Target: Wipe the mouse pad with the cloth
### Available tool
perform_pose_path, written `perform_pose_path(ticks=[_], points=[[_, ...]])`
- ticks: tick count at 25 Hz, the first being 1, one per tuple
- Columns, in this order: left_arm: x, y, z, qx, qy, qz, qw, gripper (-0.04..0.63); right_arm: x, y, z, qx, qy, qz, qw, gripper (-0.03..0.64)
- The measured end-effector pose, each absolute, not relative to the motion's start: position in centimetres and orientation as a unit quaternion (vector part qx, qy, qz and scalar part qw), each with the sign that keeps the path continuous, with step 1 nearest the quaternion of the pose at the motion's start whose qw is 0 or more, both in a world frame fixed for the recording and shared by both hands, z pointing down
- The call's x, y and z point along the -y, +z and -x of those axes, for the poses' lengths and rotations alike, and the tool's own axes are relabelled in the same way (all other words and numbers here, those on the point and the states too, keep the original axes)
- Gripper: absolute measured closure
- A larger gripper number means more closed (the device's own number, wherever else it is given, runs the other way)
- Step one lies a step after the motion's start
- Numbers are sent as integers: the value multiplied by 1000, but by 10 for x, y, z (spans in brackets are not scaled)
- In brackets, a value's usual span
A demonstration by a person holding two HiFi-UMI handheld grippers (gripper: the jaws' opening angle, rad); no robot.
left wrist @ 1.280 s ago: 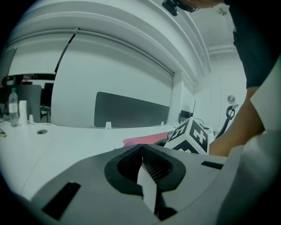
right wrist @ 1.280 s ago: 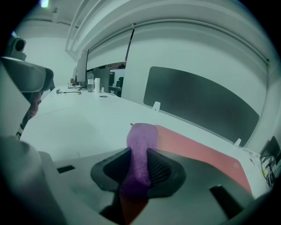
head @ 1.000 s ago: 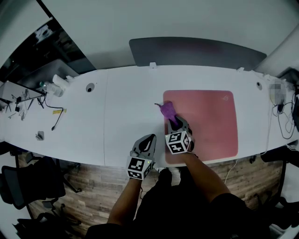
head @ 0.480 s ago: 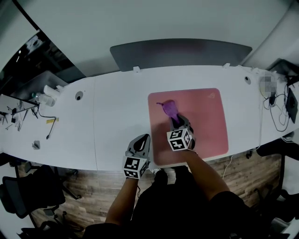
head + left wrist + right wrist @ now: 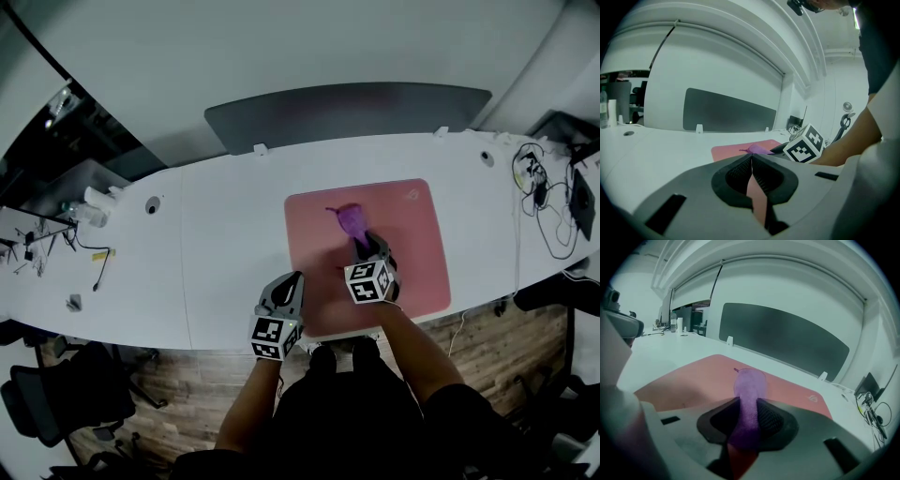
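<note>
At the table's (image 5: pixel 225 253) near edge, the left gripper (image 5: pixel 289 283) hovers empty with its jaws together, just off the mouse pad's (image 5: pixel 417 253) near left corner. The right gripper (image 5: pixel 367 247) pinches the purple cloth (image 5: pixel 350 219), which lies mid-pad. Press the cloth flat and sweep in overlapping passes toward the far edge.
</note>
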State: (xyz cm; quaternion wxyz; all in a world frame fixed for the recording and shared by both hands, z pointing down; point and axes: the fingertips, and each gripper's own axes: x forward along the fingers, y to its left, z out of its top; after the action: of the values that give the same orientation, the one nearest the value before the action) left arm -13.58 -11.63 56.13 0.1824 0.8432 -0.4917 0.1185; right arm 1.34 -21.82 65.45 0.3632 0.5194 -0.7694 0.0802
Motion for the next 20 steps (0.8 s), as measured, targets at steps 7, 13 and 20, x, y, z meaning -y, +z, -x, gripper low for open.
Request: perform_pose_path(ticks=[7,13,20], points=[[116,561,113,486,121,-844,190,574,223,656,-60,751,89,-541,367,497],[120,560,93,482,125,-847,187,574,226,655,-109,730,96,-566,371,499],[120,563,79,484,128,-844,193,574,226,656,-164,702,143,-599,358,498]])
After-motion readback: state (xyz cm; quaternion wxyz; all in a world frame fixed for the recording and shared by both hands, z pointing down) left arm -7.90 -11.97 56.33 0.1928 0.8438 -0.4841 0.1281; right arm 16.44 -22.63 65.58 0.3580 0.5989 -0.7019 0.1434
